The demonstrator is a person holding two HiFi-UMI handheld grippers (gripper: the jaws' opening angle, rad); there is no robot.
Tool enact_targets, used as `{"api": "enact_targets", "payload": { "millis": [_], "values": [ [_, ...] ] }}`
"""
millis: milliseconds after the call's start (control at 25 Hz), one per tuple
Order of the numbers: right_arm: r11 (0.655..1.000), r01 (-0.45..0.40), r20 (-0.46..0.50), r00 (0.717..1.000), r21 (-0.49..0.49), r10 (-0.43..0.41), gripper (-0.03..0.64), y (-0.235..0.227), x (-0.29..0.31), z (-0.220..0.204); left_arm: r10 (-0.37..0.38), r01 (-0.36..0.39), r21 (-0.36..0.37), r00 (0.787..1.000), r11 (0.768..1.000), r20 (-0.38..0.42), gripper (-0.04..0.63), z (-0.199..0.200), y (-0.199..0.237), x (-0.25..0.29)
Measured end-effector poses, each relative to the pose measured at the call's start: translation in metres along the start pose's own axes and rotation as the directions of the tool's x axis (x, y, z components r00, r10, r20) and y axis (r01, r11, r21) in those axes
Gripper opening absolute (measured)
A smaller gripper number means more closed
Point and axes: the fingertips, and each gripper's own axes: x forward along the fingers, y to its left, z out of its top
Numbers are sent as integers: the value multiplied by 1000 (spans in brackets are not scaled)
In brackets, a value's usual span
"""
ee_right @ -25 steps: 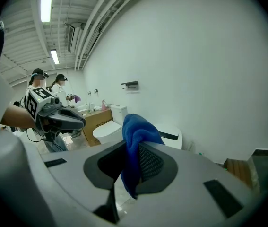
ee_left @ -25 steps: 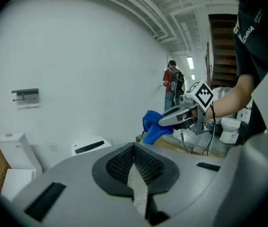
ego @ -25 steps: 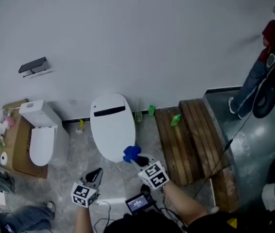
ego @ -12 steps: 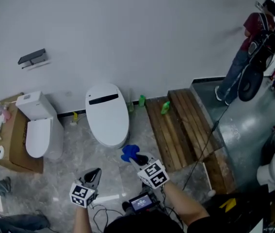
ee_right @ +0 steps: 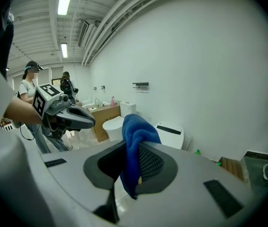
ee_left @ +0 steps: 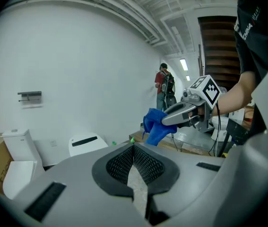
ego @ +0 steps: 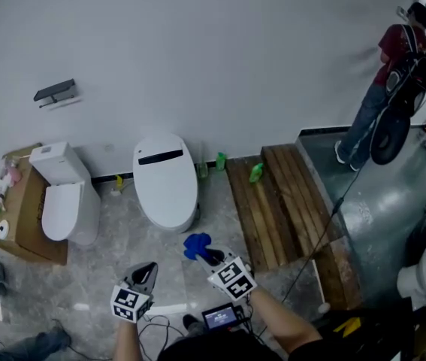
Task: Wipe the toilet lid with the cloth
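Over grey floor [ego: 100, 277], right gripper [ego: 214, 258] pinches cloth [ee_right: 134, 131] between its jaws.

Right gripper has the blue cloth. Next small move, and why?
Probably carry the right gripper forward and down toward the toilet lid straight ahead. Its jaws are shut on the blue cloth, which hangs short of the lid, not touching it yet.
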Motion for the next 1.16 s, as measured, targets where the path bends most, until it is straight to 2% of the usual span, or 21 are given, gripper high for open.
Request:
{"api": "enact_targets", "payload": {
  "millis": [240, 480, 920, 1160],
  "values": [
    [1000, -23, 9, 1000, 0, 23, 58, -2, -10, -1, 30, -30, 11, 1000, 999, -2, 11, 11, -14, 5],
    [1000, -10, 22, 1000, 14, 10, 58, -8, -18, 0, 48, -48, 18, 999, 999, 9, 11, 20, -21, 8],
    [999, 6, 21, 1000, 34, -6, 58, -7, -32, -14, 6, -6, 4, 1000, 1000, -17, 11, 5, -45, 12],
    [1000, -2, 18, 1000, 27, 2, 58, -1, -33, -17, -12, 12, -30, 1000, 999, -11, 11, -1, -48, 10]
  ]
}}
